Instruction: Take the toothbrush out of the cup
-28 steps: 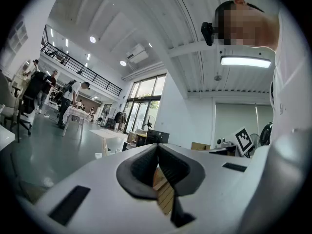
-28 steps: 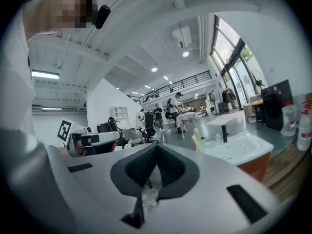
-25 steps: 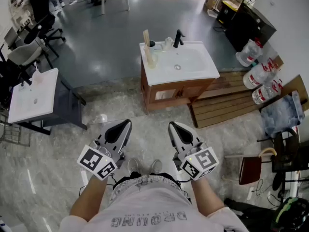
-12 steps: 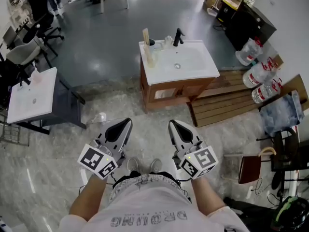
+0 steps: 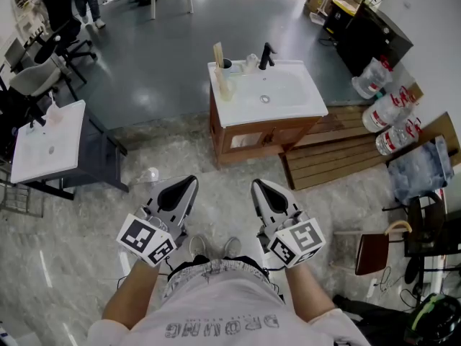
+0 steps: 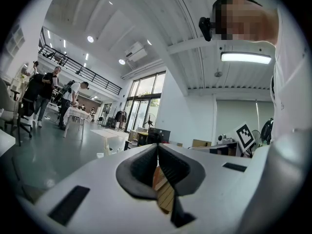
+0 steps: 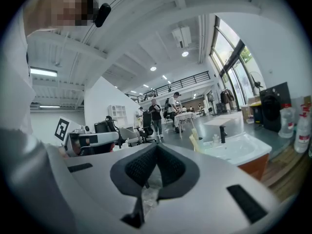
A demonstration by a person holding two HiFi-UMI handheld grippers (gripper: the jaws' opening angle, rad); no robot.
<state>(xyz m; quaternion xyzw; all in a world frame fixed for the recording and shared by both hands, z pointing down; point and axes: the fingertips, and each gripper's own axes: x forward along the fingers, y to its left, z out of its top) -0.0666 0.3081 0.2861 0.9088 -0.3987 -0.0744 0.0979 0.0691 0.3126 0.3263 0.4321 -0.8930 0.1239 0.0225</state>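
A white washbasin [image 5: 288, 96] on a wooden cabinet stands on the floor some way ahead of me. At its back left corner are a small dark cup [image 5: 227, 65] and a tall pale stick-like item [image 5: 218, 55]; it is too small to tell whether this is the toothbrush. A clear cup [image 5: 249, 64] and a black tap [image 5: 266, 55] stand beside them. The right gripper view shows the same washbasin [image 7: 234, 147] and tap [image 7: 222, 133]. My left gripper [image 5: 189, 186] and right gripper [image 5: 257, 187] are held side by side near my waist, far from the basin. Both are shut and hold nothing.
A second white basin [image 5: 49, 143] on a dark stand is at the left, with office chairs [image 5: 61, 45] behind it. Right of the cabinet lie a wooden pallet [image 5: 338, 153], large water bottles [image 5: 389, 110] and a black cabinet [image 5: 367, 38]. People stand far back.
Both grippers have stayed where they were, still shut. A person at the far top left has stepped a little.
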